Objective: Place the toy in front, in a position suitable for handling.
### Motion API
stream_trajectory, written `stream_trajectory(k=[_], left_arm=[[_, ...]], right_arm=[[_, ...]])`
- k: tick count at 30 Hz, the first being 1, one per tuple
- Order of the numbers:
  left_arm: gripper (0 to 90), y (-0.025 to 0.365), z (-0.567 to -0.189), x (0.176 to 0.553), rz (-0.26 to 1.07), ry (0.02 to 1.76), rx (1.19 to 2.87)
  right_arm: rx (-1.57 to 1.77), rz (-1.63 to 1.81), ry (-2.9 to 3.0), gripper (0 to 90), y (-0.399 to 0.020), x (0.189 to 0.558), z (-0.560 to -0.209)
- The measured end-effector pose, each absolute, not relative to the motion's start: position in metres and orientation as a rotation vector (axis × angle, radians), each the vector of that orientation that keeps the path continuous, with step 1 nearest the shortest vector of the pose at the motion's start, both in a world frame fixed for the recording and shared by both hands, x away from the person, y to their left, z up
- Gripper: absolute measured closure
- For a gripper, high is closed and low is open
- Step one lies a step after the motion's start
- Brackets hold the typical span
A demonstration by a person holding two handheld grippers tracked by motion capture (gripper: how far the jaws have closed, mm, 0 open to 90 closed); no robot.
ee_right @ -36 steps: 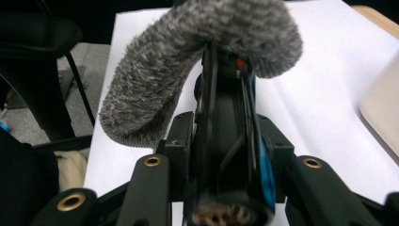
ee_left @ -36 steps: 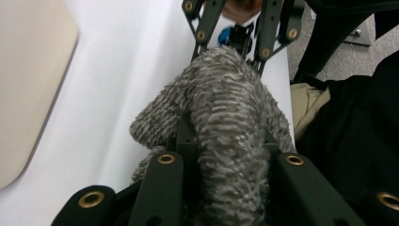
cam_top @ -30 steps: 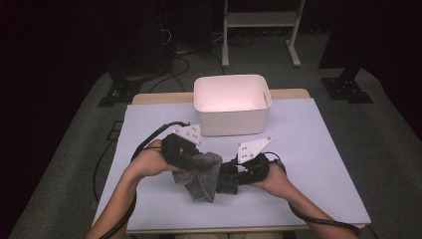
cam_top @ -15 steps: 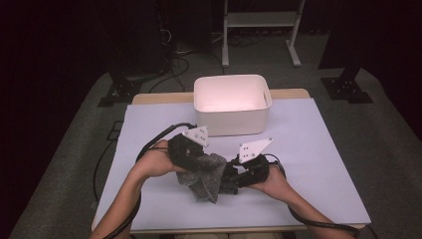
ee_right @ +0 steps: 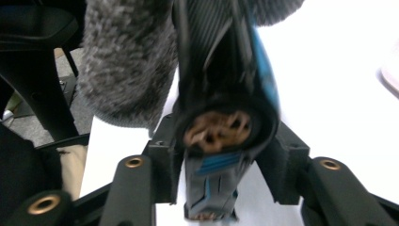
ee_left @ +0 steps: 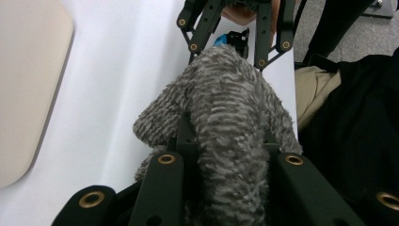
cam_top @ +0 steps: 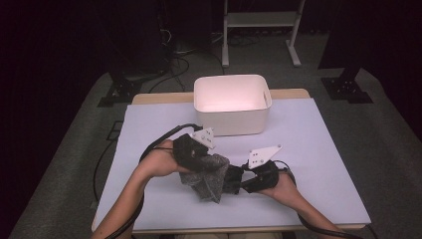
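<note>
A grey fuzzy cloth (cam_top: 210,180) hangs just above the white table between both hands. My left gripper (cam_top: 205,160) is shut on it; in the left gripper view the grey fuzzy cloth (ee_left: 226,103) bulges up between my black jaws, and the left gripper (ee_left: 226,141) grips its lower fold. My right gripper (cam_top: 234,180) meets the cloth from the right. In the right gripper view, the right gripper (ee_right: 221,155) is shut on a black and blue fabric piece (ee_right: 226,94) with a round opening, and the grey fuzzy cloth (ee_right: 127,61) sits at upper left.
A white bin (cam_top: 231,123) stands behind the hands at the table's middle back. The white table (cam_top: 323,149) has free room on both sides. Dark floor, cables and a stand base (cam_top: 348,89) lie beyond the table.
My left gripper has shifted a little to the right with the grey cloth, closing on the right gripper. The right hand has barely moved.
</note>
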State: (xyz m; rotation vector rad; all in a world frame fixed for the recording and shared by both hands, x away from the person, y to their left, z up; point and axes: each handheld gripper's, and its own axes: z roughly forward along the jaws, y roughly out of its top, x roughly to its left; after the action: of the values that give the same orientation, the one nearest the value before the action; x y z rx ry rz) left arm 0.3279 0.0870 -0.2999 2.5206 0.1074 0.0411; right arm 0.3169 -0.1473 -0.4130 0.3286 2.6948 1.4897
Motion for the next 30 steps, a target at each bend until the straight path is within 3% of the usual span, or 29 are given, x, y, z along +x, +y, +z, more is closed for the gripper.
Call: stream_trajectory(k=[18, 23, 30], left_arm=[[72.3, 0.07, -0.284, 0.325, 0.029, 0.038, 2.505], [72.2, 0.056, -0.286, 0.322, 0.035, 0.007, 2.578], [72.3, 0.075, -0.289, 0.325, 0.034, 0.067, 2.556]], right_arm=[[0.184, 1.4, 2.684, 55.6, -0.131, 0.313, -0.403], [0.163, 1.404, 2.69, 55.8, -0.114, 0.313, -0.403], [0.155, 1.429, 2.692, 55.8, -0.108, 0.315, -0.406]])
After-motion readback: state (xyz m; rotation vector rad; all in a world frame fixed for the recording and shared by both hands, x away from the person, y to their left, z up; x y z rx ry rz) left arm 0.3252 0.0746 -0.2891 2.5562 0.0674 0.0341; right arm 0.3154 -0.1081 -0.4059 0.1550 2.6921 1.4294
